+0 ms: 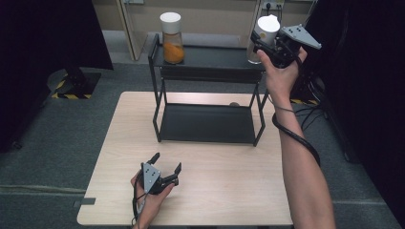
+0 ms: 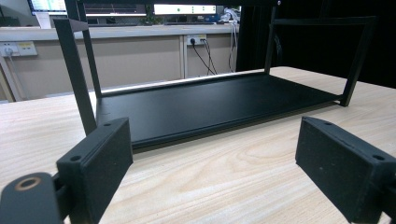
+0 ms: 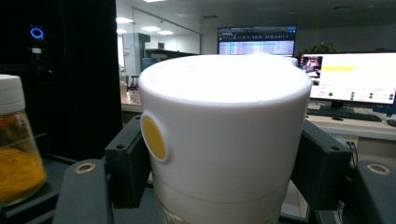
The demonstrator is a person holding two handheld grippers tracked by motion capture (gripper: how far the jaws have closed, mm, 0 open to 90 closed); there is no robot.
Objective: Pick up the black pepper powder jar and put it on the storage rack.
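The right gripper (image 3: 224, 172) pinches a jar (image 3: 224, 140) between its jaws: white cap, yellow dot on the cap's side, clear glass below.

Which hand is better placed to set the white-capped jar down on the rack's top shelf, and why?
The right. The right gripper is already shut on the white-capped jar by its cap, at the right end of the rack's top shelf. The left gripper rests open on the table, away from the shelf.

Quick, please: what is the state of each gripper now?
Left gripper: open, holding nothing, low over the table.
Right gripper: closed on the white-capped jar.
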